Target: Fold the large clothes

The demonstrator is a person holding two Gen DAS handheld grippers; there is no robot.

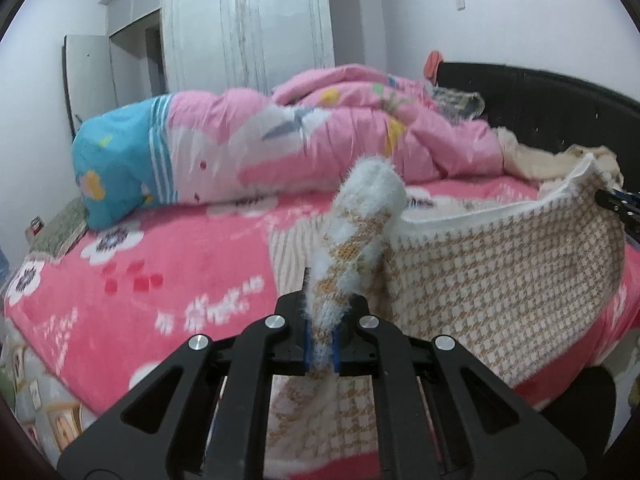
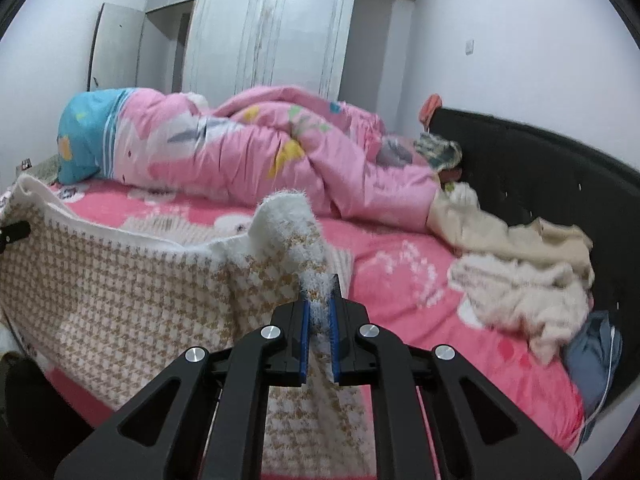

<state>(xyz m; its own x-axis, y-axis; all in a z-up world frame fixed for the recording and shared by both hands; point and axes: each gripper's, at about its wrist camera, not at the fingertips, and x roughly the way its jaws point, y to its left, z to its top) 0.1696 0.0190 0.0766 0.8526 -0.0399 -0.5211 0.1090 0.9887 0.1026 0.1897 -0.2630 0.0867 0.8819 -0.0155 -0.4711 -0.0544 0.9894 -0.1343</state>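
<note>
A large tan-and-white houndstooth garment [image 1: 500,276] with fluffy white edging hangs stretched between my two grippers above the near edge of the bed. My left gripper [image 1: 322,320] is shut on one fluffy corner, which sticks up past the fingers. My right gripper [image 2: 320,320] is shut on the other corner of the garment [image 2: 120,280]. The right gripper's tip shows at the far right of the left wrist view [image 1: 616,200]; the left gripper's tip shows at the far left of the right wrist view [image 2: 14,232]. The lower part of the garment hangs below the grippers, hidden.
The bed has a pink flowered sheet [image 1: 140,280] and a black headboard [image 2: 540,168]. A bunched pink and blue quilt [image 1: 280,140] lies along the far side. Cream clothes [image 2: 520,280] and a blue-grey garment [image 2: 592,352] lie near the headboard. A white wardrobe [image 1: 248,28] stands behind.
</note>
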